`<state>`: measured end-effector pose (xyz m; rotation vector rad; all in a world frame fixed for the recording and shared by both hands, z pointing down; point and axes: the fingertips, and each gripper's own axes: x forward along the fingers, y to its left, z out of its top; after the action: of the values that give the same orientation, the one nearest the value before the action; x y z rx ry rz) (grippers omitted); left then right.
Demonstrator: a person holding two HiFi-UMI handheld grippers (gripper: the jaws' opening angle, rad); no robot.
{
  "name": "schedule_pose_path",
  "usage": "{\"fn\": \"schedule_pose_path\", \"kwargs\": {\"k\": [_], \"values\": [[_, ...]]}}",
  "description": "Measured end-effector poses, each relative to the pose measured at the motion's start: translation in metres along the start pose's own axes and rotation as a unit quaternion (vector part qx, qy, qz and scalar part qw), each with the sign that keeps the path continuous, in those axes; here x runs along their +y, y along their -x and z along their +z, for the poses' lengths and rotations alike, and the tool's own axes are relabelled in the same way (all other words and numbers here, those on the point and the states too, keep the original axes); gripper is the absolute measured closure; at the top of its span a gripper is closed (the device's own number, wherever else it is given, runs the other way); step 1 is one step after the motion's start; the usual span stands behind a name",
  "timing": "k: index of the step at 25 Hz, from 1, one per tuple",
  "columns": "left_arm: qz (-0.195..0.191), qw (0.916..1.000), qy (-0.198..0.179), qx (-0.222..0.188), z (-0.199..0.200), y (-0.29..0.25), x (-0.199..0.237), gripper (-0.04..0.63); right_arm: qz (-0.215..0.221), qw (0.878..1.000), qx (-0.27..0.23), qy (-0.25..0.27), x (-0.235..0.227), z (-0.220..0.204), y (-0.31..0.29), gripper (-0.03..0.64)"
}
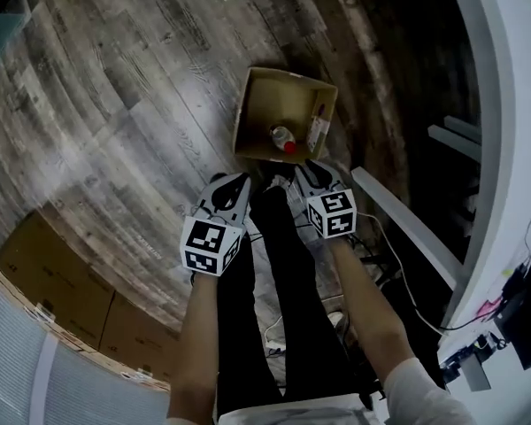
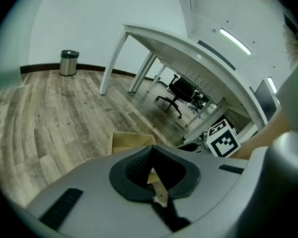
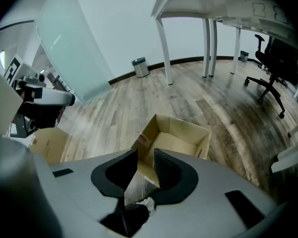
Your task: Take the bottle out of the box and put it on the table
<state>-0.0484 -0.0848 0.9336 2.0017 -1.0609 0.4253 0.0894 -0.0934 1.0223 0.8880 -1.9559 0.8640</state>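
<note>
Red-capped bottle (image 1: pixel 281 135) in box (image 1: pixel 253 96) beyond right tongs (image 1: pixel 304 170)

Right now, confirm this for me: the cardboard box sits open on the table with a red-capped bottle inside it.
One thing is wrong: the cardboard box sits open on the wooden floor, not on the table. The head view shows it, just beyond both grippers. The rest holds: the red-capped bottle is inside it.

No legible text, box label (image 3: pixel 143 139) — unreadable
</note>
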Motion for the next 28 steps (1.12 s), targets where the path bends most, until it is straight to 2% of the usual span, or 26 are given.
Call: {"fn": "schedule_pose_path", "kwargs": {"k": [5,8,11,14,20,22,28], "values": [[0.004,0.9999,0.009,-0.003,-0.017,-0.009,0.018,0.58,-0.008,0.997,0.059,0.052,-0.005,-0.026,-0.044,0.38],[0.008,0.9999,0.015,-0.004,-0.027,-0.013,0.028,0.581,-0.017,0.991,0.093,0.091,-0.01,-0.043,-0.07,0.365],[0.004,0.9996,0.03,-0.002,-0.043,-0.016,0.031,0.58,-0.026,0.99,0.098,0.096,-0.018,-0.051,-0.088,0.357],[0.004,0.9993,0.038,-0.001,-0.058,-0.02,0.034,0.581,-0.033,0.99,0.102,0.089,-0.025,-0.056,-0.103,0.357],[0.002,0.9992,0.041,-0.002,-0.072,-0.026,0.037,0.581,-0.052,0.984,0.126,0.114,-0.033,-0.064,-0.128,0.361],[-0.005,0.9995,0.03,0.001,-0.072,-0.026,0.036,0.581,-0.062,0.983,0.126,0.116,-0.033,-0.06,-0.131,0.431],[0.005,0.9995,0.03,0.0,-0.068,-0.011,0.053,0.581,-0.073,0.979,0.142,0.126,-0.027,-0.05,-0.127,0.436]]}}
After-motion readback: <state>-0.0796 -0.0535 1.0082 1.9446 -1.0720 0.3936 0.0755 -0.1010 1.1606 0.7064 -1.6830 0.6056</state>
